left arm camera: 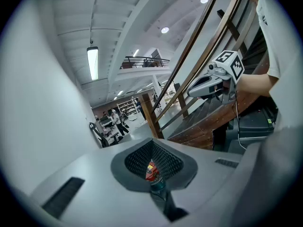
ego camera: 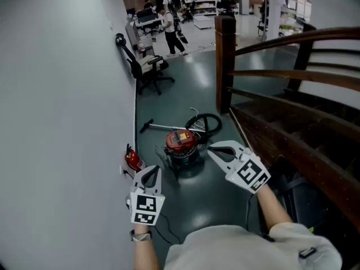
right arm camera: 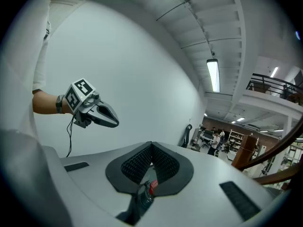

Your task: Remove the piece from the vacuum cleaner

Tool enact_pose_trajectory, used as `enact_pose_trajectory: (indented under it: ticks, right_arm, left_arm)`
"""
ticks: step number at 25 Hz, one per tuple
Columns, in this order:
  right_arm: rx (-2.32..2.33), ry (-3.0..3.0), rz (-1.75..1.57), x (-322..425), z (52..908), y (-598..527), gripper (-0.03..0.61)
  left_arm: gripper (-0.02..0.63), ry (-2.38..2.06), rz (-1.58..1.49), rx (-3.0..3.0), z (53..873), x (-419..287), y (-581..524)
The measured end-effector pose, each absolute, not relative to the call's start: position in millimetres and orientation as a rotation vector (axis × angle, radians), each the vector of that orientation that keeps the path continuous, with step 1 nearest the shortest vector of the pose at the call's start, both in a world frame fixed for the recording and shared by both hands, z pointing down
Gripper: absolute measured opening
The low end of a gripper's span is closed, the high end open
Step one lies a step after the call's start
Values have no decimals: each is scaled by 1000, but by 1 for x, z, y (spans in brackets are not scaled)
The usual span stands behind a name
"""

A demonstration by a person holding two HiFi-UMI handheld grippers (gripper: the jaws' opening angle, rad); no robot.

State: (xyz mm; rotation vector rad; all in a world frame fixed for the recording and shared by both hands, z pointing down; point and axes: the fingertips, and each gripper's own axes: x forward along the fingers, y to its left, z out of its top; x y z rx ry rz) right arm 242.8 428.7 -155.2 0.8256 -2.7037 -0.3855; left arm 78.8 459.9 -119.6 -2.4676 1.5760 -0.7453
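Note:
The vacuum cleaner (ego camera: 181, 142), a red-topped canister, stands on the dark floor below me. Its black hose (ego camera: 206, 122) is coiled behind it and a wand (ego camera: 160, 127) lies to its left. My left gripper (ego camera: 150, 172) hovers in the air near the vacuum's left side, shut and holding nothing. My right gripper (ego camera: 212, 148) hangs just right of the canister, shut and holding nothing too. In the left gripper view the vacuum (left arm camera: 152, 172) shows as a sliver below the closed jaws; the right gripper view shows the vacuum (right arm camera: 150, 188) the same way.
A white wall (ego camera: 62, 122) runs along the left, with a small red object (ego camera: 133, 160) at its foot. A wooden stair railing (ego camera: 292, 75) and its post (ego camera: 225, 61) close off the right. An office chair (ego camera: 147, 69) stands farther back, with people (ego camera: 170, 30) beyond.

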Motion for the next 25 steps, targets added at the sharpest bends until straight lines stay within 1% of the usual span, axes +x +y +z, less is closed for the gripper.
enact_pose_trajectory:
  ticks: [12, 25]
  right_arm:
    - [862, -2756, -352, 249, -164, 429, 29]
    - [865, -2790, -245, 275, -158, 421, 29]
  left_arm:
    - [0, 1627, -752, -2443, -120, 77, 461]
    - [0, 1593, -772, -2417, -120, 102, 453]
